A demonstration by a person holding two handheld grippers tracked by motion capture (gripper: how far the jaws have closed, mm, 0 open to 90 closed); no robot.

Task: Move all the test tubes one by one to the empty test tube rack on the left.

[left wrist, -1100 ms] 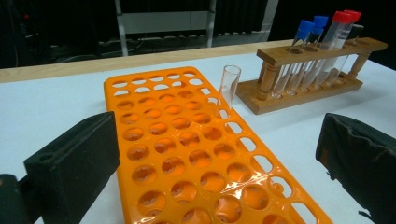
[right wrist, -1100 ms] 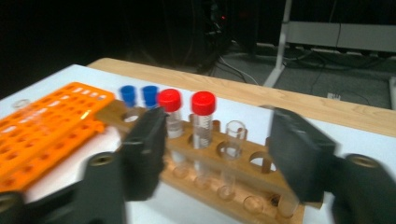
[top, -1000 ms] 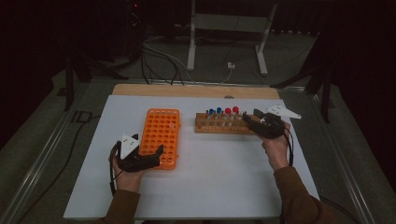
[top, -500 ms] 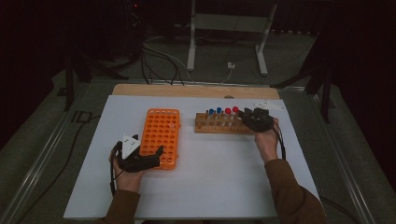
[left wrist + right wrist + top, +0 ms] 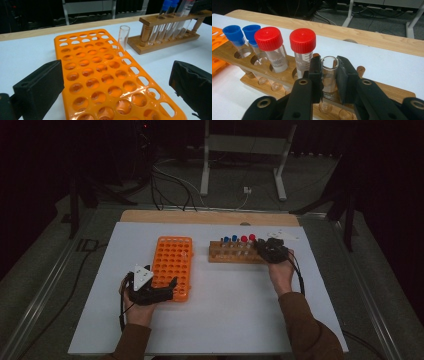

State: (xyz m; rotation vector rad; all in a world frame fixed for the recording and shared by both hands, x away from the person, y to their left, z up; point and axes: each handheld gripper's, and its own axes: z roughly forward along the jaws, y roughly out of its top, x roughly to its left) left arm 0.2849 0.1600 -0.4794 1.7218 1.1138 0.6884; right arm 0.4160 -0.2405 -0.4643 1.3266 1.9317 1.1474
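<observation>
A wooden rack (image 5: 232, 255) holds two blue-capped tubes (image 5: 233, 32), two red-capped tubes (image 5: 302, 40) and, at its right end, an uncapped glass tube (image 5: 329, 63). My right gripper (image 5: 329, 72) has just been closing and its pads now press on this uncapped tube, which still stands in its hole. In the high view the right gripper (image 5: 267, 249) sits at the rack's right end. An orange rack (image 5: 100, 75) lies to the left with one bare glass tube (image 5: 123, 37) upright in it. My left gripper (image 5: 115, 90) stands open, its jaws spread wide over the orange rack's near end.
Both racks rest on a white board (image 5: 225, 320) with a wooden strip (image 5: 210, 216) along its far edge. Beyond the table are metal stand legs (image 5: 205, 170) and cables on the floor. Bare board lies between the hands and the near edge.
The right gripper has moved left and down to the wooden rack's right end and closed on the uncapped tube. The left hand has stayed where it was.
</observation>
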